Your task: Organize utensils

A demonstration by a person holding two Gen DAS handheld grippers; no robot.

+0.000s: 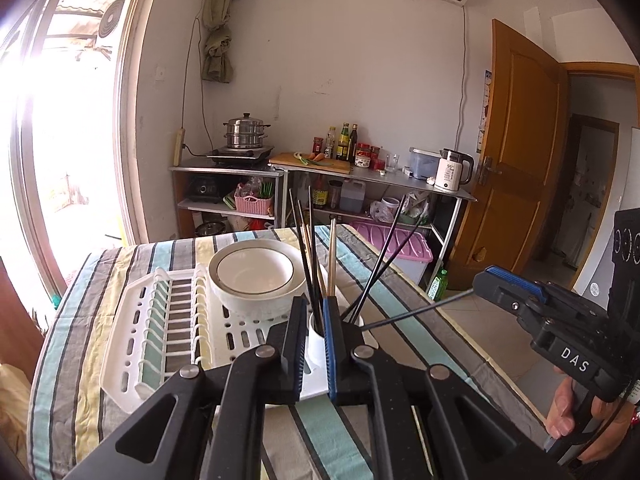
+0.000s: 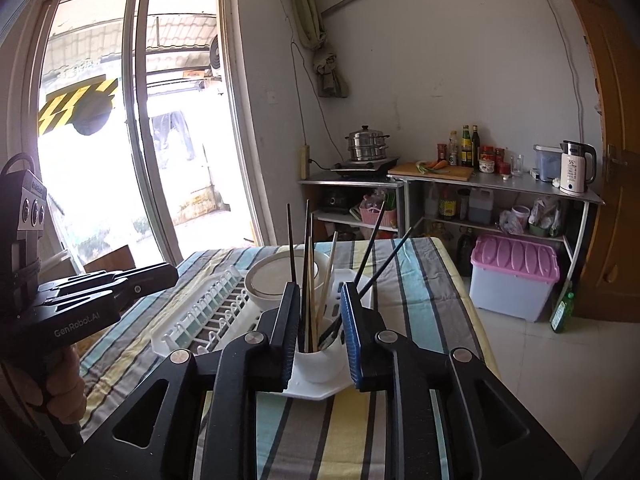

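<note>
A white utensil cup stands at the near corner of a white dish rack and holds several black and wooden chopsticks. My left gripper is open, its jaws either side of the cup. My right gripper is open in front of the cup. In the left wrist view it is at the right, and one black chopstick slants from the cup up to its tip; whether it is held I cannot tell.
White bowls sit stacked on the rack. The striped tablecloth covers the table. Beyond are metal shelves, a pink-lidded bin and a green bottle on the floor.
</note>
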